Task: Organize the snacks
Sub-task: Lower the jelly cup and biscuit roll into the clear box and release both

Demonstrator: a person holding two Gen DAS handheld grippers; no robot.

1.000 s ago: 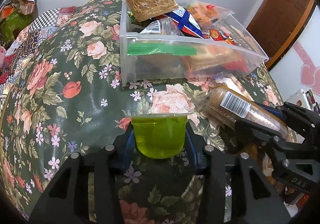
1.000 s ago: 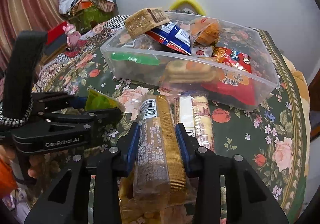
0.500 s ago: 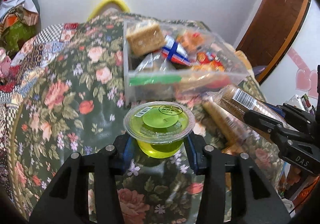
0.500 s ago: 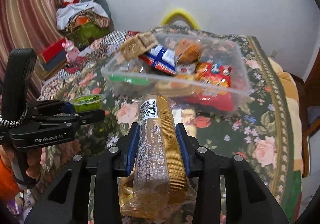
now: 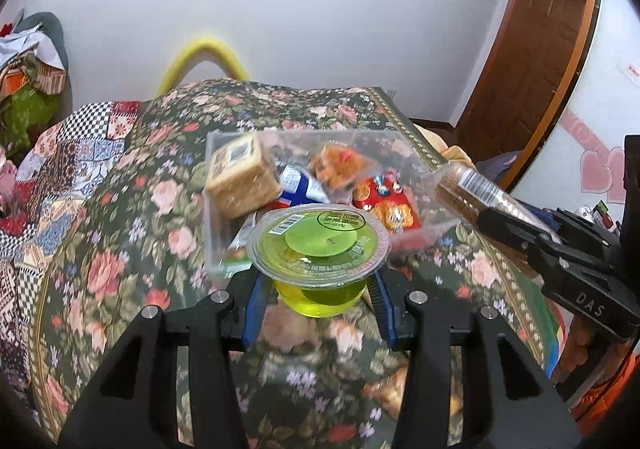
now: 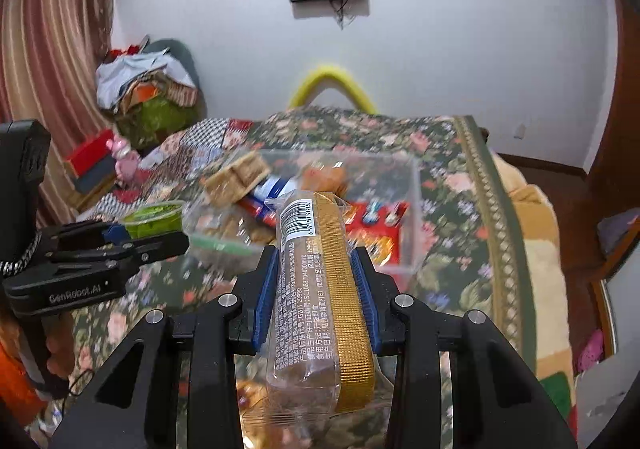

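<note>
My left gripper (image 5: 318, 295) is shut on a green jelly cup (image 5: 318, 245) with a clear lid, held in the air in front of the clear plastic snack bin (image 5: 216, 245). The cup also shows in the right wrist view (image 6: 154, 219). My right gripper (image 6: 318, 289) is shut on a long cracker pack (image 6: 316, 297) with a gold side and a barcode, raised above the table just before the bin (image 6: 416, 217). The pack also shows in the left wrist view (image 5: 472, 189). The bin holds several snack packets, among them a square cracker block (image 5: 240, 177).
The table wears a floral cloth (image 5: 120, 249) with a gold border (image 6: 492, 217). Another snack packet (image 5: 394, 389) lies on the cloth below my left gripper. A yellow chair back (image 6: 332, 83) stands behind the table. Clutter (image 6: 148, 89) is piled at the far left.
Both grippers have risen well above the table with their snacks and now look down on the bin from higher up. The jelly cup has tilted level, so its lid shows.
</note>
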